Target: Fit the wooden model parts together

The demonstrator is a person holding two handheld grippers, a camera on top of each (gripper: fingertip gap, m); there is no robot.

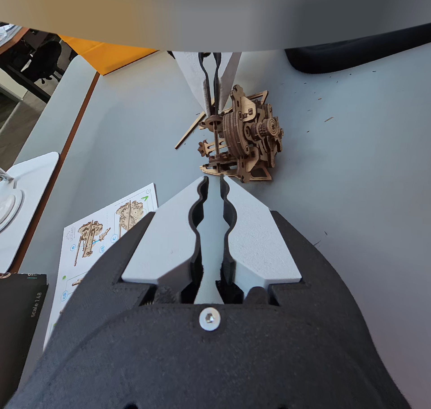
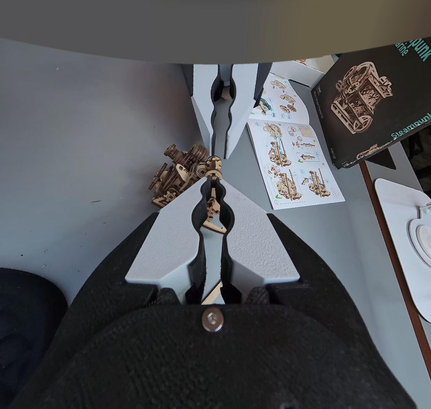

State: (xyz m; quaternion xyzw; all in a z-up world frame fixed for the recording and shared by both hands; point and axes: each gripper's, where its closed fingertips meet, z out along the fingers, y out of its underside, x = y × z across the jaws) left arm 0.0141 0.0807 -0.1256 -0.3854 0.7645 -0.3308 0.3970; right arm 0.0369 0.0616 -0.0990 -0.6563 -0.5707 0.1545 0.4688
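Observation:
The part-built wooden model (image 1: 251,136) lies on the grey table (image 1: 326,187); it also shows in the right wrist view (image 2: 182,173). My right gripper (image 2: 211,180) is shut on a small wooden shaft with discs (image 2: 213,164) and holds it against the model's side. In the left wrist view the right gripper (image 1: 211,110) comes in from the far side with that shaft (image 1: 213,123). My left gripper (image 1: 214,180) is empty, its jaws a narrow gap apart, with the tips just short of the model's near edge. It faces the right gripper (image 2: 219,156).
A thin wooden stick (image 1: 189,131) lies beside the model. An instruction sheet (image 2: 296,159) (image 1: 109,229) and a dark kit box (image 2: 373,103) (image 1: 21,316) lie to one side. A white board (image 2: 408,234) sits past the table's brown edge. A black object (image 1: 349,52) lies at the far side. My right fingertips sit around 5 centimetres from my left ones. From the right gripper's tips to the thin wooden stick (image 1: 189,131) is close to 9 centimetres.

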